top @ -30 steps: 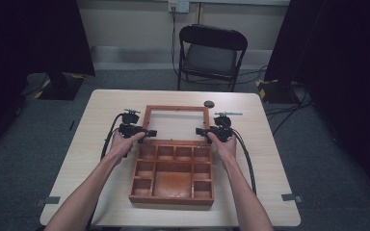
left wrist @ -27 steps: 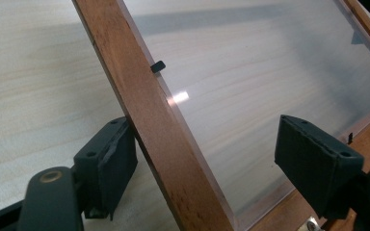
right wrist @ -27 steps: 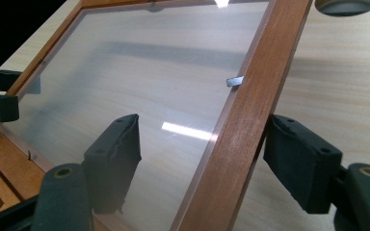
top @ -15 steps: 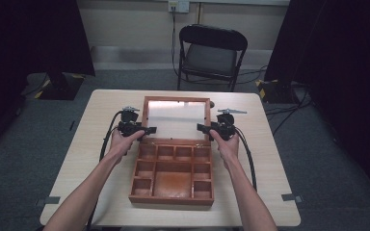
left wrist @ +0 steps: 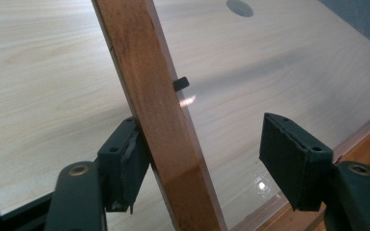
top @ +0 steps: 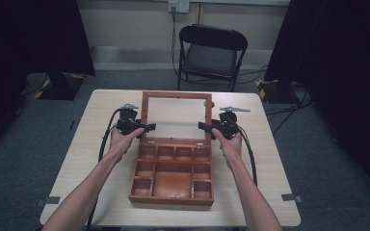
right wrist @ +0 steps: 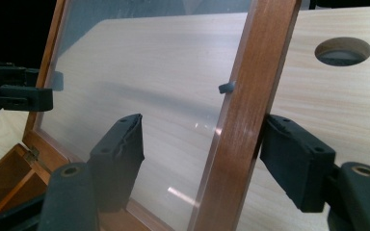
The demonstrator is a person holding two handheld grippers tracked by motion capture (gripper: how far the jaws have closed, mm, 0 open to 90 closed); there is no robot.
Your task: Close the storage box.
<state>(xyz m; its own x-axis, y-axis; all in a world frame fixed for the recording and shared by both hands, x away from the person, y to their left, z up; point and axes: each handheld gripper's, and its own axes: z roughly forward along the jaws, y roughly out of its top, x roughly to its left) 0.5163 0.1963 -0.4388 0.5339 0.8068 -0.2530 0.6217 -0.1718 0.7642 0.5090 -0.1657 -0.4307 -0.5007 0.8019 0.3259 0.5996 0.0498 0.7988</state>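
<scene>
The wooden box's glass lid (top: 176, 117) stands half raised, both side rails straddled loosely by the left gripper (top: 147, 127) and right gripper (top: 203, 126), each with only its outer jaw touching, closing left to do.

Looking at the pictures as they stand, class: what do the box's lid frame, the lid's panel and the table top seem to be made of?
Lid frame: reddish-brown wood, satin varnish, by its grain streaks.
Lid panel: clear glass or acrylic, glossy; the table shows through it, with bright glints. Which one, the look leaves open.
Table top: pale wood-grain, probably smooth matte laminate.
</scene>
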